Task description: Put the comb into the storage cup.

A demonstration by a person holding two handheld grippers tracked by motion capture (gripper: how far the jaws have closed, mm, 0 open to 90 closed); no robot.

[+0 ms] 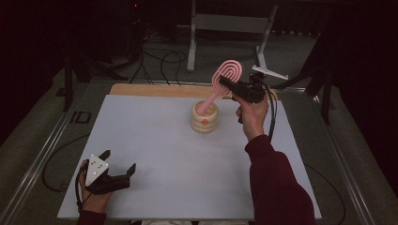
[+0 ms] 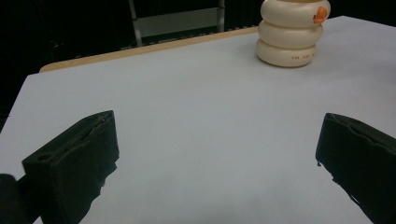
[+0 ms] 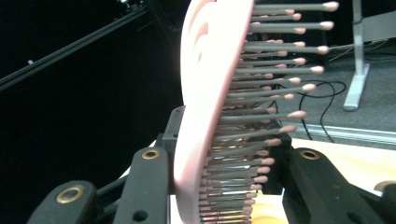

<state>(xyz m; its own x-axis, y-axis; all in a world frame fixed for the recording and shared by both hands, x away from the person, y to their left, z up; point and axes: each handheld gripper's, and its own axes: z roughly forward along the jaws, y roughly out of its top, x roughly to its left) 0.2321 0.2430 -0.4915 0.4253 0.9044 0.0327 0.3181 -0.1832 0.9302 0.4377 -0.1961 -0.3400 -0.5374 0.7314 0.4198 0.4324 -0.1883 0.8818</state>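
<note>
A: Pink plastic, that's the oval hairbrush (image 1: 225, 75) with the looped slots in its back. Where does it sit?

B: Its handle end is down in the cream ribbed holder made of stacked rings (image 1: 204, 117), toward the far middle of the pale grey table mat (image 1: 155, 154). The head leans up and to the right, above the holder.

A: And the right gripper (image 1: 230, 84)?

B: Clenched on the brush head. In the right gripper view the black jaws stand on either side of it, one against the pink back (image 3: 205, 93), the other against the grey bristles with pink tips (image 3: 261, 126). The person's right hand (image 1: 252, 115), in a dark red sleeve (image 1: 277, 183), holds that gripper up behind the holder.

A: The left gripper (image 1: 118, 164)?

B: Released, its jaws spread wide with nothing between them. It sits low at the near left corner of the mat, well apart from the holder. From the left gripper view the holder (image 2: 292, 32) shows at the upper right with a small orange mark (image 2: 320, 14) on its side.

A: Anything beyond the table?

B: A strip of light wood (image 1: 155, 90) along the far edge, then black cables (image 1: 164, 61) on the floor and a grey metal stand (image 1: 230, 28)
</note>
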